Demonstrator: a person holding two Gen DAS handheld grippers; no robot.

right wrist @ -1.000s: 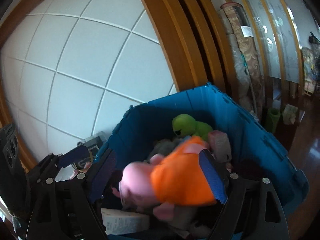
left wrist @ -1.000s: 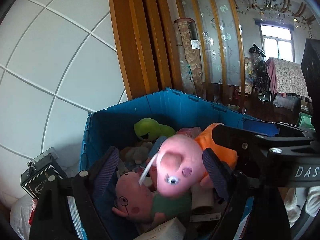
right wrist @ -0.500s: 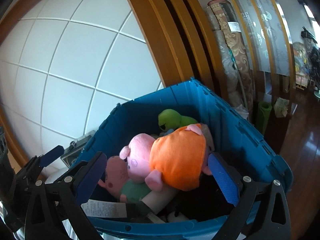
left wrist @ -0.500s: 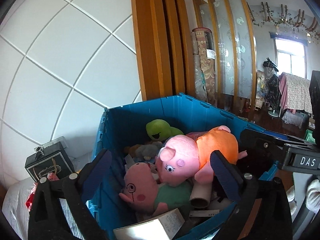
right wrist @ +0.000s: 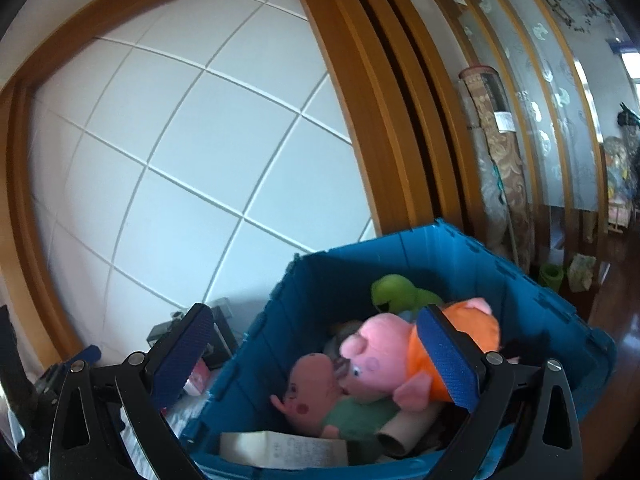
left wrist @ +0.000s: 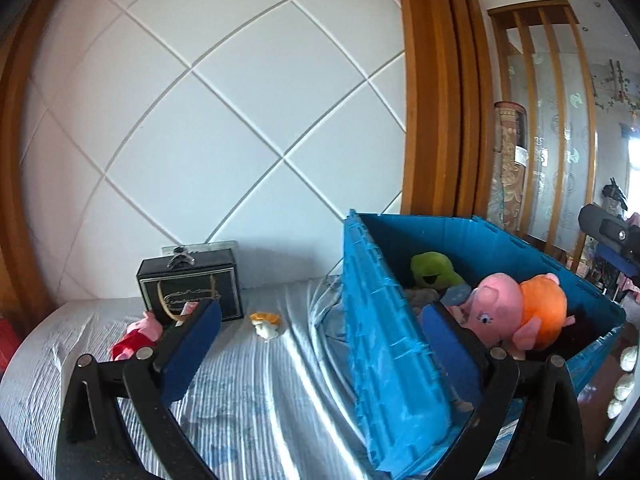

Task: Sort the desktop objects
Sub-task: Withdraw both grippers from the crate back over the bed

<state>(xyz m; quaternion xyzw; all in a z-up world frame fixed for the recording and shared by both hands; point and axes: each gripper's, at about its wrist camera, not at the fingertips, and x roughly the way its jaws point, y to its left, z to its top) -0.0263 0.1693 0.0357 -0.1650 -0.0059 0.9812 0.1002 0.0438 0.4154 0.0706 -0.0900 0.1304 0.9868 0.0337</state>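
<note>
Left wrist view: the left gripper (left wrist: pixel 320 344) stands with its jaws spread wide and nothing between the 2 blue pads (left wrist: pixel 188 350); the near wall of the blue crate (left wrist: pixel 384 356) runs through the gap without touching either pad. The crate sits on a pale striped bedsheet (left wrist: pixel 248 392), its open top facing up. Inside it, at the right, lies the pink pig plush in an orange dress (left wrist: pixel 516 312). Its long axis runs roughly left to right, with the snout toward the left and the orange body toward the right, resting on top of the other toys. Behind it is a green plush (left wrist: pixel 434 270). Out on the sheet, left of the crate, a black box (left wrist: pixel 190 290) stands upright near the white panelled wall (left wrist: pixel 224 120). A small pink and red plush (left wrist: pixel 134 338) lies in front of the box, partly hidden by the left pad, and a small yellow and white toy (left wrist: pixel 265 323) lies between the box and the crate.

Right wrist view: the right gripper (right wrist: pixel 316 360) is likewise wide open and empty, hanging over the crate's near corner. The pig in orange lies on the pile with its head to the left and its feet to the right, tilted slightly upward at the right. Its orange body is partly hidden behind the right pad, and contact there cannot be told. Under its head lies a second pig plush in green (right wrist: pixel 320 396), face up, and a cardboard tube (right wrist: pixel 404 430) pokes out below. A white paper (right wrist: pixel 280 448) leans on the crate's front wall.
</note>
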